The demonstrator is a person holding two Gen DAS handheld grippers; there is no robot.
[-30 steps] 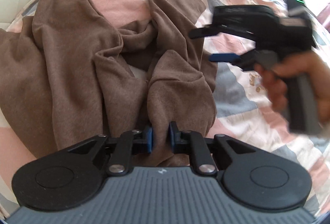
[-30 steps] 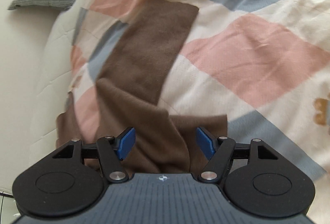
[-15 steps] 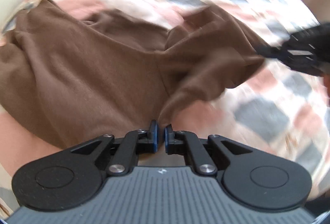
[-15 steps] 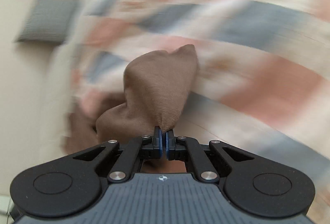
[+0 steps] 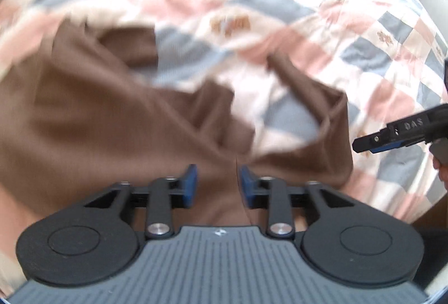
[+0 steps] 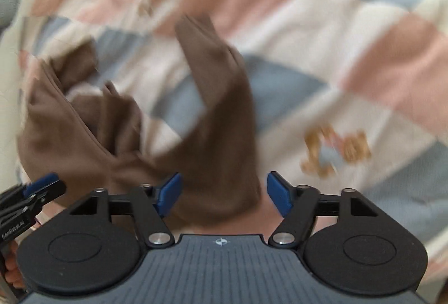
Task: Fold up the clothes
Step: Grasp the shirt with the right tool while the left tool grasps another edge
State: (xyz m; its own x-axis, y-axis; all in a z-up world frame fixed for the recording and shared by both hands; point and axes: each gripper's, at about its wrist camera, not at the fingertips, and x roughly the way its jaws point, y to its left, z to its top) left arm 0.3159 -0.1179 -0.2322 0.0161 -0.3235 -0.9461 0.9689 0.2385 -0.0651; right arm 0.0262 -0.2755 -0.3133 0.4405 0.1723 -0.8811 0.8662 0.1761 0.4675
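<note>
The brown garment (image 5: 92, 119) sprawls rumpled on the checked quilt (image 5: 350, 24) (blurred, folds hard to read). Left gripper (image 5: 217, 186) and right gripper (image 6: 222, 193) both gape apart over the cloth, gripping nothing.

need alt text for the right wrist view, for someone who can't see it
The right gripper, its blue-padded jaws open, sits over a rumpled brown garment lying on a bedspread checked in pink, blue-grey and cream. The picture is motion-blurred. At the lower left edge the tip of the left gripper pokes into view.
</note>
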